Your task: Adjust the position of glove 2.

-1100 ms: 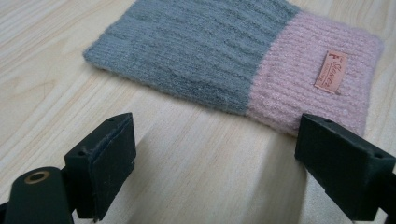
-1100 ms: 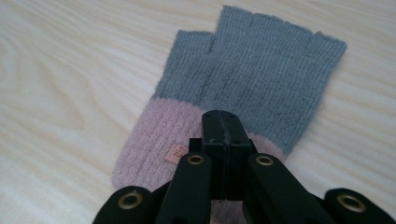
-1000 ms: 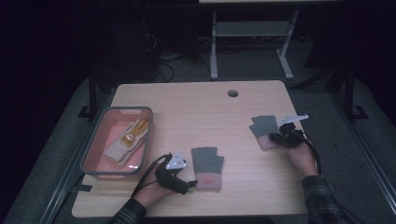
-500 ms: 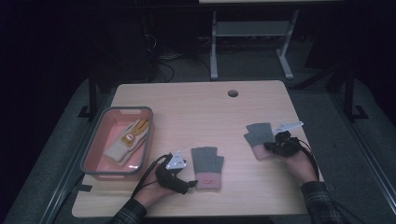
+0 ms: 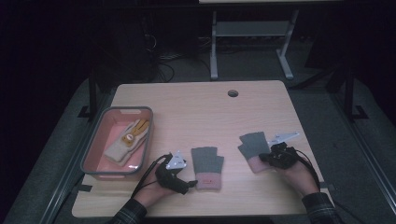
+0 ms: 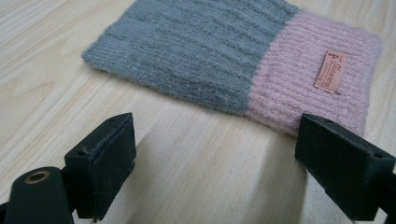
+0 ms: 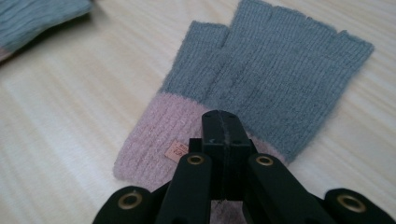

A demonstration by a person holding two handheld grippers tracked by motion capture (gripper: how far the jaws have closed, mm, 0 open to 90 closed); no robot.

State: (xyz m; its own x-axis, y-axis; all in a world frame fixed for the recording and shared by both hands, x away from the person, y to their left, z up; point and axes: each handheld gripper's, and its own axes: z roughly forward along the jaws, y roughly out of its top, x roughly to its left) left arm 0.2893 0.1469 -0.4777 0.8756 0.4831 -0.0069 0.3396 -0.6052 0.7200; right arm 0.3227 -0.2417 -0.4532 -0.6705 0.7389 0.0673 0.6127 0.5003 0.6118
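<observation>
Jaws: right gripper (image 7: 223, 135) pinched on second glove's (image 5: 254, 148) cuff, dragged nearer | left gripper (image 6: 219, 158) wide, unmoved beside first glove (image 6: 233, 60).

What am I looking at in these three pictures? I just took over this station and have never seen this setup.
A person sits at a wooden table, holding a hand-held two-jaw gripper in each hand; there is no robot arm. The high view looks down from above. The other two pictures come from cameras riding on each gripper.

On the table lie two grey fingerless gloves with pink cuffs, and at the left a pink tray holding a cream and yellow glove.

The left gripper is open, jaws wide apart, just short of the middle glove. The right gripper is pinched shut on the pink cuff of the right glove.
</observation>
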